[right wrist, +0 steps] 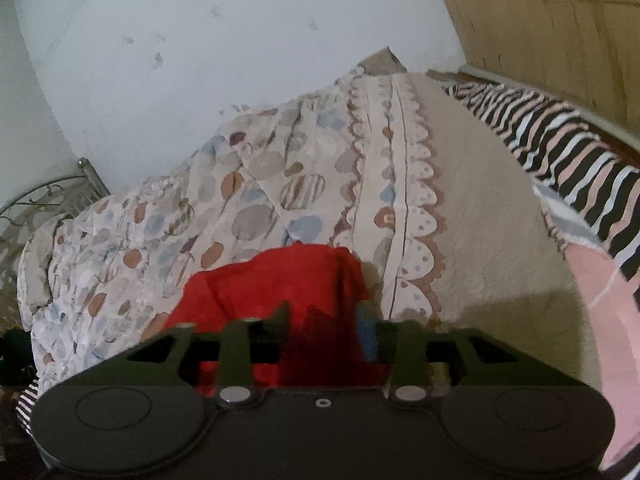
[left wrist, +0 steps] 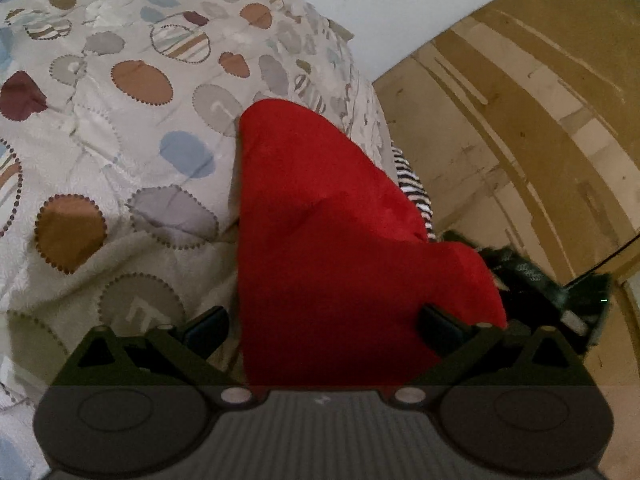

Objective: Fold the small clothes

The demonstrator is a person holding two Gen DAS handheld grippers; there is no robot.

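Spotted quilt point(left wrist: 120, 120), striped cloth point(right wrist: 560, 152) alongside. Red garment point(left wrist: 320, 240) between spread left claw point(left wrist: 324, 324); right claw point(right wrist: 324, 320) pinching it.

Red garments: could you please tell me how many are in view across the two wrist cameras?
1. The red fabric garment lies on the dotted quilted bedspread, between the left gripper's open fingers; the right gripper is clamped on it. Others may be hidden underneath.

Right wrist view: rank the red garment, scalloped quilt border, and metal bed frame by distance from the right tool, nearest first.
1. Red garment, between the right tool's fingers.
2. Scalloped quilt border, ahead, slightly right.
3. Metal bed frame, far left by the wall.
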